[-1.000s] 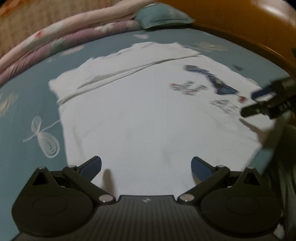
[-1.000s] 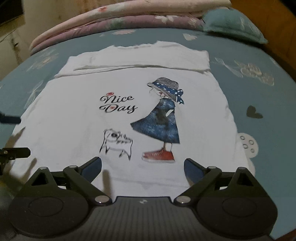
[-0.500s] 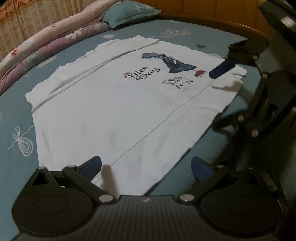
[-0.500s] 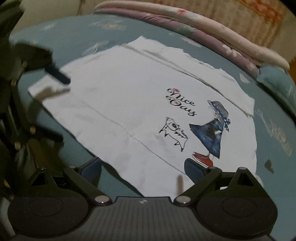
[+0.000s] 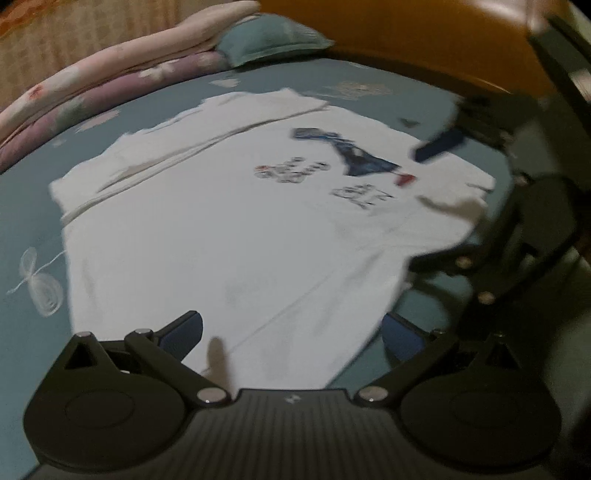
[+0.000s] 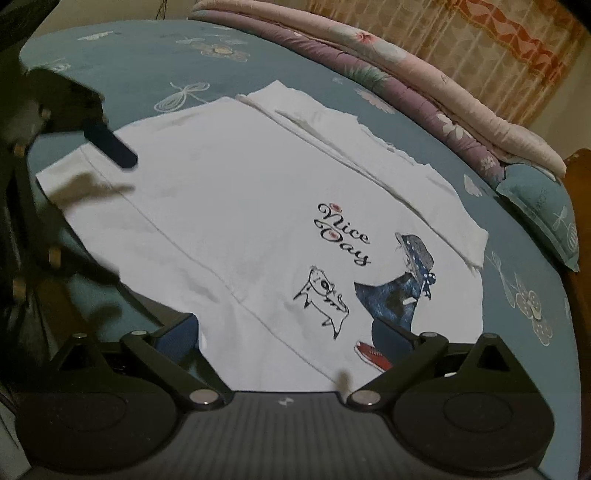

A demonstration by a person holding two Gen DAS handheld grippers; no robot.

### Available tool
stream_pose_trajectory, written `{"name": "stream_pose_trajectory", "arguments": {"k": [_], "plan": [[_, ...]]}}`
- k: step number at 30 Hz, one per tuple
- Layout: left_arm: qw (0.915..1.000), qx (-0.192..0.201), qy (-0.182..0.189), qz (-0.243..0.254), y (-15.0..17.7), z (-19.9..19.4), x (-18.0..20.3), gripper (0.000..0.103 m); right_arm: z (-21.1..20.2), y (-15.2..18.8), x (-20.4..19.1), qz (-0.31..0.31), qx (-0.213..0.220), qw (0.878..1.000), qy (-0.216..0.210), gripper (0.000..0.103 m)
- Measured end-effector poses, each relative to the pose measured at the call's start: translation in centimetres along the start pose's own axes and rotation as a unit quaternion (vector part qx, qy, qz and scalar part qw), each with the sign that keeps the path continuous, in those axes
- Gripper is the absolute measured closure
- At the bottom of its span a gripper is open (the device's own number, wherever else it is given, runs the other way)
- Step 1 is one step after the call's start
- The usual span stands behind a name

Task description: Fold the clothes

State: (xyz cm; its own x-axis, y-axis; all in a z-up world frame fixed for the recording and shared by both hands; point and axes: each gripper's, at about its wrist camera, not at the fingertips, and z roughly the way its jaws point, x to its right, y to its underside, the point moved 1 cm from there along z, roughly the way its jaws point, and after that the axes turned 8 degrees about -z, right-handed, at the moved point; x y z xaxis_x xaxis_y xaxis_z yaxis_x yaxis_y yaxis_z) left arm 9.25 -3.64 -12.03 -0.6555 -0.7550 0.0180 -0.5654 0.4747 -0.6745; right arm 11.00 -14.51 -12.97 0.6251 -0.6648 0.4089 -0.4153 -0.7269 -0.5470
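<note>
A white T-shirt (image 5: 229,236) with a "Nice Day" girl-and-dog print (image 6: 343,240) lies flat on the teal bedsheet (image 6: 147,59), its far end folded into a band. My left gripper (image 5: 291,332) hovers open over the near hem and holds nothing. My right gripper (image 6: 284,336) is open too, at the hem by the red shoe print. In each view the other gripper comes in from the side, with a blue fingertip (image 5: 439,146) over one hem corner and a blue fingertip (image 6: 110,146) over the opposite corner. The left wrist view is motion-blurred.
Folded pink and purple quilts (image 6: 424,88) lie along the far side of the bed, with a teal pillow (image 6: 543,218) beside them. An orange wooden headboard (image 5: 424,40) stands behind the pillow. A patterned curtain (image 6: 461,33) hangs behind the quilts.
Both cameras have swung and come a little closer to the hem. The shirt lies as before, and both grippers stay open.
</note>
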Motion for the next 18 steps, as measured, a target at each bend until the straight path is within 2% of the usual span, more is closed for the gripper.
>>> {"name": "stream_pose_trajectory", "arguments": {"k": [5,10,13,15,18], "plan": [[0.9986,-0.006,-0.022,0.049,-0.3,1.8,1.6,0.001,-0.2,-0.1,-0.2,-0.01,-0.003,1.0,-0.004,0.001],[0.9987,-0.006,-0.029,0.042,-0.7,1.7,0.3,0.001,-0.5,0.6,-1.0,-0.047,-0.01,0.999,-0.005,0.001],[0.9993,-0.012,-0.019,0.031,-0.7,1.3,-0.3,0.001,-0.2,0.6,-2.0,-0.086,-0.007,0.996,0.007,0.001],[0.9995,-0.014,-0.009,0.028,-0.7,0.9,-0.2,0.001,0.0,0.4,-3.1,-0.131,-0.004,0.991,0.019,0.001],[0.9995,-0.016,0.007,0.027,-0.5,0.4,0.2,0.001,-0.1,0.4,-4.8,-0.226,0.007,0.973,0.047,0.0]]}}
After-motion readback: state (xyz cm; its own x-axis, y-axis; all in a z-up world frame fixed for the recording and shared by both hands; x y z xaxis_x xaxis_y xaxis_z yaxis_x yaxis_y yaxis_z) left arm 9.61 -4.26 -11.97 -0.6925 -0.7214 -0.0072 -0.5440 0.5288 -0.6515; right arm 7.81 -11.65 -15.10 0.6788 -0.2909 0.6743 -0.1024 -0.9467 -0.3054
